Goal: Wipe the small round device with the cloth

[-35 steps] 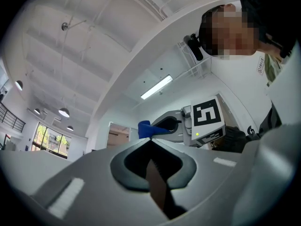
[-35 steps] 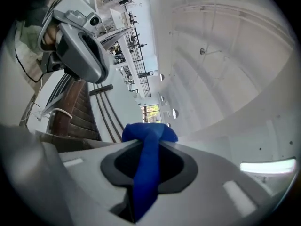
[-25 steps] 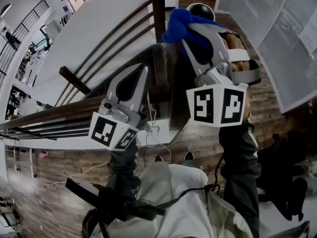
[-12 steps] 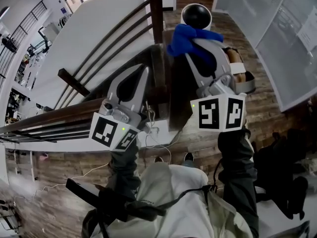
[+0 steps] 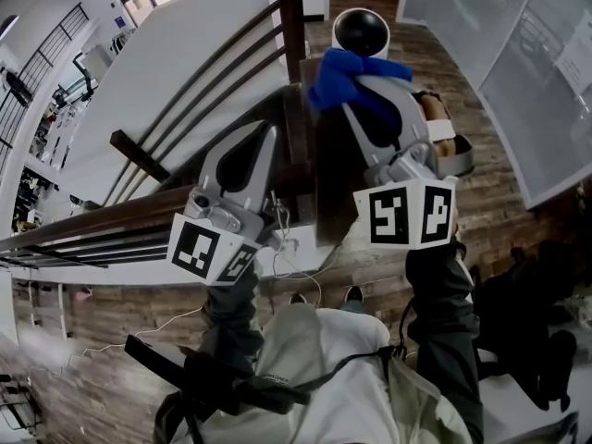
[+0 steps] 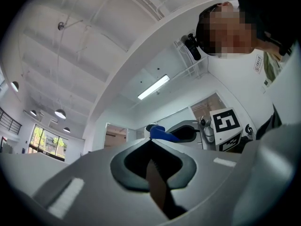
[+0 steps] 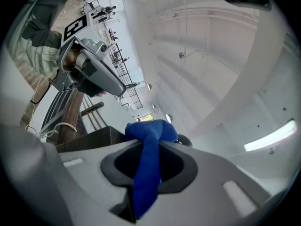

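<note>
Forward, right gripper [image 5: 354, 80] pinching cloth [image 5: 335, 67] near round device [image 5: 361, 32], left gripper [image 5: 266, 129] behind

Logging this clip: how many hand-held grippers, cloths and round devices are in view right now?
Hand-held grippers: 2 (left hand-held gripper, right hand-held gripper)
Blue cloth, held in the right one: 1
Small round device: 1
Total: 4

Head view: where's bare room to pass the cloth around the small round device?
Bare wood planks lie right of the small round device, up to the grey panel. Crowded below it, by the cloth in the right gripper, and left, by the dark post.
</note>
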Demonstrator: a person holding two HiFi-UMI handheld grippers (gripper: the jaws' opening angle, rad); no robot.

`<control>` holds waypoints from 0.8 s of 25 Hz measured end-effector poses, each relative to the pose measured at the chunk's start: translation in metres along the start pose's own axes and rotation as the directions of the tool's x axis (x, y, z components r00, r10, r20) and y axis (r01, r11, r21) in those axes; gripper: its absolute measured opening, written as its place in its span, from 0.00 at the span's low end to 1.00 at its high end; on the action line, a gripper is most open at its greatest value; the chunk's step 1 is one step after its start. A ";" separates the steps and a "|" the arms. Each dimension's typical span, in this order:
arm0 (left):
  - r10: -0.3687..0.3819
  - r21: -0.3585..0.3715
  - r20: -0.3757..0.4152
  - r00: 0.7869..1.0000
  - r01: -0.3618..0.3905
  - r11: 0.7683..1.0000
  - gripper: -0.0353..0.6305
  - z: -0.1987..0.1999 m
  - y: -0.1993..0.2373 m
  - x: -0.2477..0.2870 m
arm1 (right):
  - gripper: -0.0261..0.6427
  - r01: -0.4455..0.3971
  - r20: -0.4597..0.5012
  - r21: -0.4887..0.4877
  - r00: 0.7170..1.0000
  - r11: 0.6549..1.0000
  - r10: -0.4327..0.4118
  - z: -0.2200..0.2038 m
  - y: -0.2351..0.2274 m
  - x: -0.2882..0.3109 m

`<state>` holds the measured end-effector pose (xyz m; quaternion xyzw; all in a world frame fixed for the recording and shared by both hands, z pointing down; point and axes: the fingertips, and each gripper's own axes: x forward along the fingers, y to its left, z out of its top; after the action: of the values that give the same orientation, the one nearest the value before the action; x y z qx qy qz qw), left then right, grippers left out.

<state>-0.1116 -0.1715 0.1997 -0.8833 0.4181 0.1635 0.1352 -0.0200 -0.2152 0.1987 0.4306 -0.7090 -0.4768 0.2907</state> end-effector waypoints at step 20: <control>0.005 -0.044 0.015 1.000 -0.005 0.999 0.06 0.001 -0.011 -0.004 | 0.16 0.111 0.073 0.231 0.989 0.966 -0.131 -0.031 -0.056 -0.009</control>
<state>-0.1050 -0.1620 0.2018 -0.8838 0.4155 0.1794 0.1185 0.0283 -0.2301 0.1580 0.4823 -0.7431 -0.4282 0.1786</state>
